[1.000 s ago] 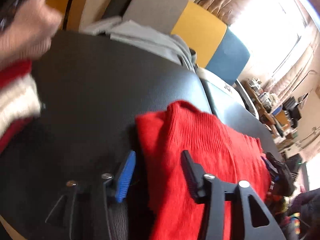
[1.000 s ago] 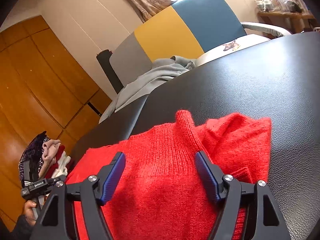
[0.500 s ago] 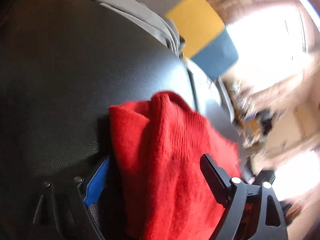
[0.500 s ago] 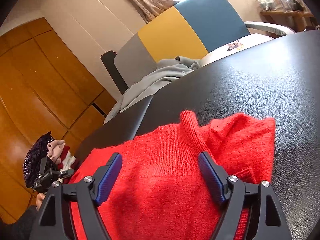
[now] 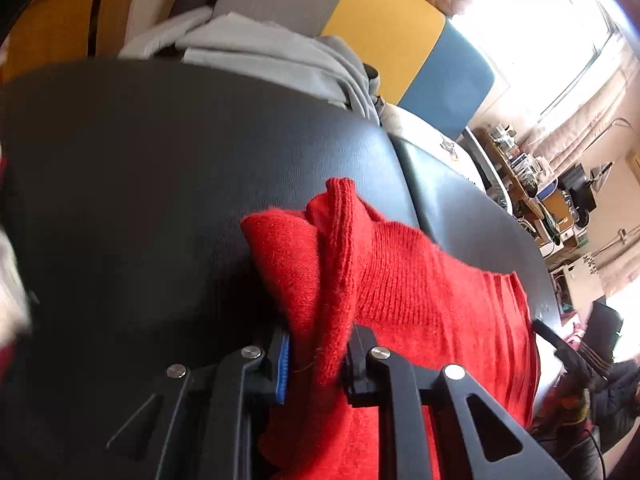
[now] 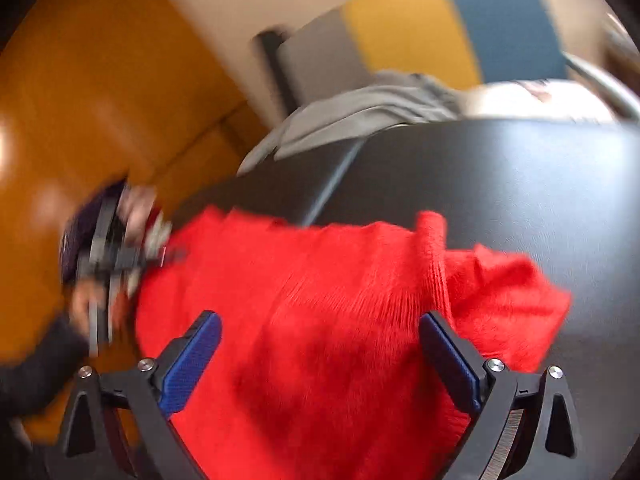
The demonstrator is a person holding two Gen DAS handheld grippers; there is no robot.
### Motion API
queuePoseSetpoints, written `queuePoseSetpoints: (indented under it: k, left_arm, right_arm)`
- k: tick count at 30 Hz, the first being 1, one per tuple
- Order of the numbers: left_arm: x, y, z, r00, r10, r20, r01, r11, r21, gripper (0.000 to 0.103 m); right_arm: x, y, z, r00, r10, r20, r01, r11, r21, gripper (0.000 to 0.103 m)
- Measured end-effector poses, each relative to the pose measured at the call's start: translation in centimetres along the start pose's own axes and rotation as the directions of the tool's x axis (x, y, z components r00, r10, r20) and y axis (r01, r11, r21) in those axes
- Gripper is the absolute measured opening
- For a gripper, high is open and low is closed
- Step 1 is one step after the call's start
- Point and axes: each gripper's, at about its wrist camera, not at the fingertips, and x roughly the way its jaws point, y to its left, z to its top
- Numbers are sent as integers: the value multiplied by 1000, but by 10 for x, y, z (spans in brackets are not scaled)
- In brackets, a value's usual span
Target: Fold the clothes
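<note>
A red knit sweater lies on the black padded table. My left gripper is shut on a bunched fold of the red sweater near its ribbed edge, lifting it a little. In the right wrist view the same sweater spreads across the table, and my right gripper hangs open over it, its blue pads wide apart with cloth beneath. The left gripper shows blurred at the sweater's far left end.
A grey garment is draped over the table's far edge in front of a grey, yellow and blue chair back. Wooden cabinet doors stand at the left. Cluttered shelves and a bright window sit at the right.
My left gripper has closed on a fold of the red sweater, having been open around it. The right gripper stays open and has swung, blurring its view.
</note>
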Motion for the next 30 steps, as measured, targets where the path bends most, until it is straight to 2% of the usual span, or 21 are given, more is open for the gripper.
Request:
queuePoseSetpoints:
  k: [4, 9, 12, 14, 17, 22, 25, 28, 30]
  left_arm:
    - [-17, 2, 15, 1000, 29, 4, -29, 999, 37, 19]
    - [-37, 3, 31, 998, 56, 9, -57, 995, 81, 19]
    - [-45, 3, 35, 1000, 5, 10, -6, 999, 52, 19]
    - [-52, 3, 36, 998, -59, 10, 59, 998, 11, 19]
    - [-65, -1, 31, 985, -169, 33, 170, 985, -30, 19]
    - [-84, -29, 16, 932, -344, 117, 354, 932, -80, 18]
    - [-86, -59, 10, 900, -409, 151, 424, 902, -85, 18]
    - [-81, -88, 7, 877, -451, 166, 470, 877, -102, 17]
    - [-72, -108, 5, 868, -467, 167, 488, 865, -116, 17]
  right_arm:
    - [-7, 36, 7, 987, 5, -159, -39, 976, -212, 100]
    - [5, 62, 16, 958, 82, -276, -170, 935, -311, 100]
    - [29, 67, 13, 925, 52, -377, -203, 905, -373, 100]
    - [50, 57, 6, 897, -20, -441, -176, 900, -399, 100]
    - [71, 37, -11, 883, -82, -463, -139, 895, -423, 103]
    - [65, 32, -25, 932, -64, -358, -95, 907, -410, 103]
    - [62, 28, -30, 950, -41, -310, -85, 920, -382, 103]
    - [58, 21, -33, 962, -6, -271, -94, 930, -354, 103]
    - [55, 17, -36, 970, 16, -243, -101, 934, -344, 103]
